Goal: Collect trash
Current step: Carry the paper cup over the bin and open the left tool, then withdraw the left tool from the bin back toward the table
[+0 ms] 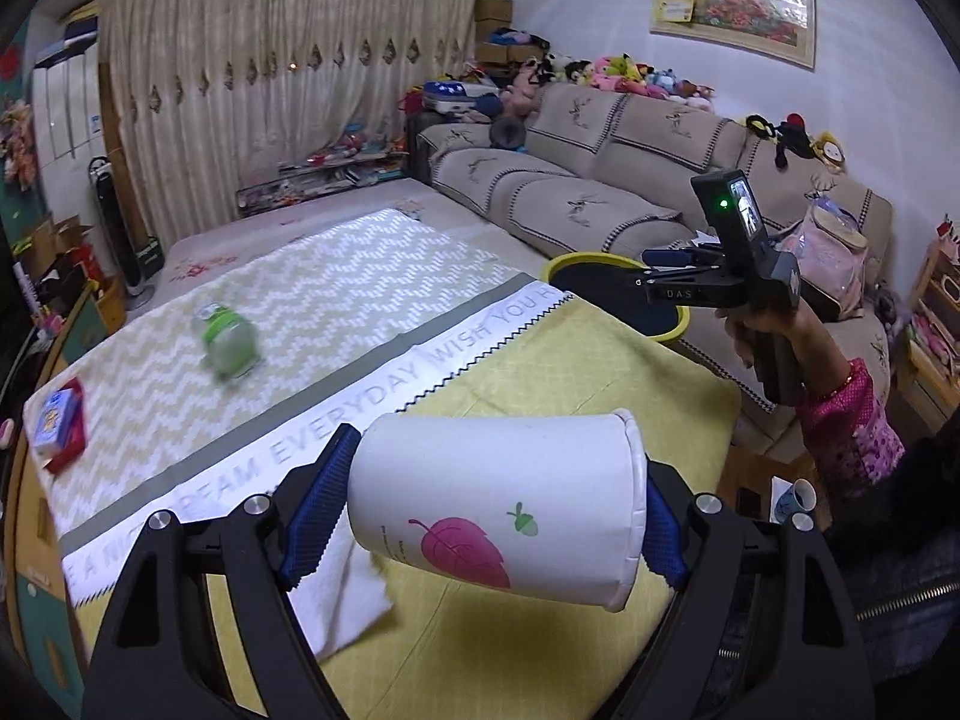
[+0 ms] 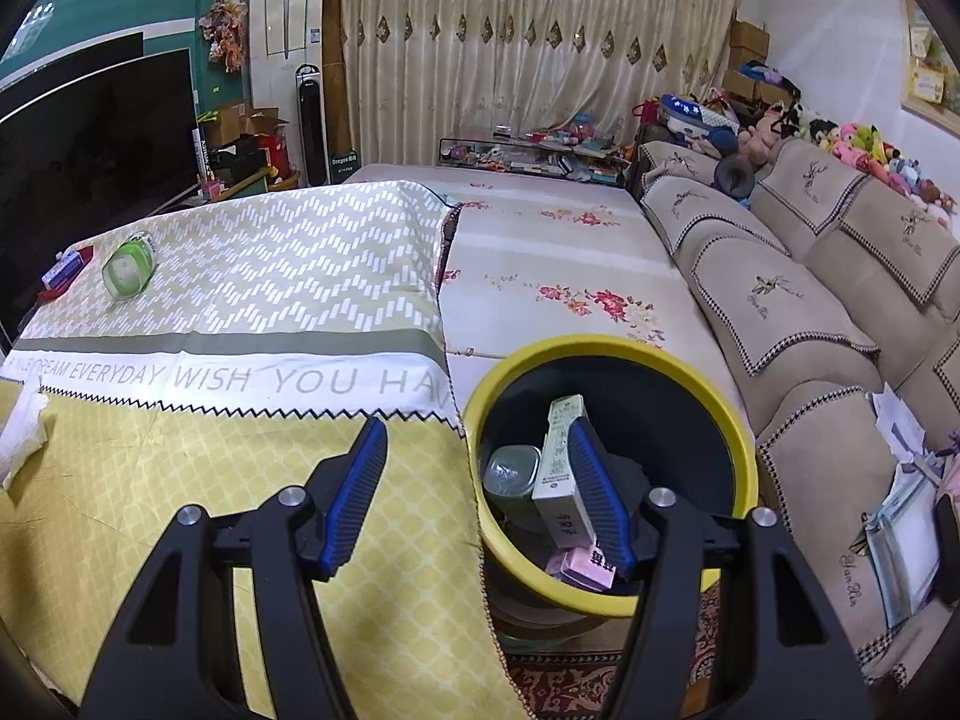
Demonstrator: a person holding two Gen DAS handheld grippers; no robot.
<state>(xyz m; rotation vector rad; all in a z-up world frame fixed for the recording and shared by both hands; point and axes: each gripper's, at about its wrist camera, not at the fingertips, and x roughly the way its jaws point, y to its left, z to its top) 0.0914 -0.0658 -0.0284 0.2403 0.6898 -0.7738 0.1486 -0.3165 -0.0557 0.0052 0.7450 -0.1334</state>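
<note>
The tablecloth [image 2: 240, 276] fills the space ahead of both grippers; its white band reads "DREAM EVERYDAY WISH YOU HAV", the ends cut off by the cloth's edge and by the jaws. Past the right gripper's [image 2: 474, 492] right finger stands the yellow-rimmed bin [image 2: 606, 348], just beside the table edge, its near rim hidden behind that finger. Inside lie a white carton [image 2: 555, 480] with print too small to read, a greenish container [image 2: 510, 471] and a pink packet [image 2: 579, 567]. This gripper's jaws stand half apart with nothing between them.

The left gripper [image 1: 498, 504] clamps a paper cup [image 1: 498, 498] sideways, base and rim against the pads, lifted clear of the cloth; it bears a pink leaf and a green acorn. Far ahead-left lies a blurred green bottle [image 1: 228, 339]. A white tissue [image 1: 342, 588] sits under the left finger.
</note>
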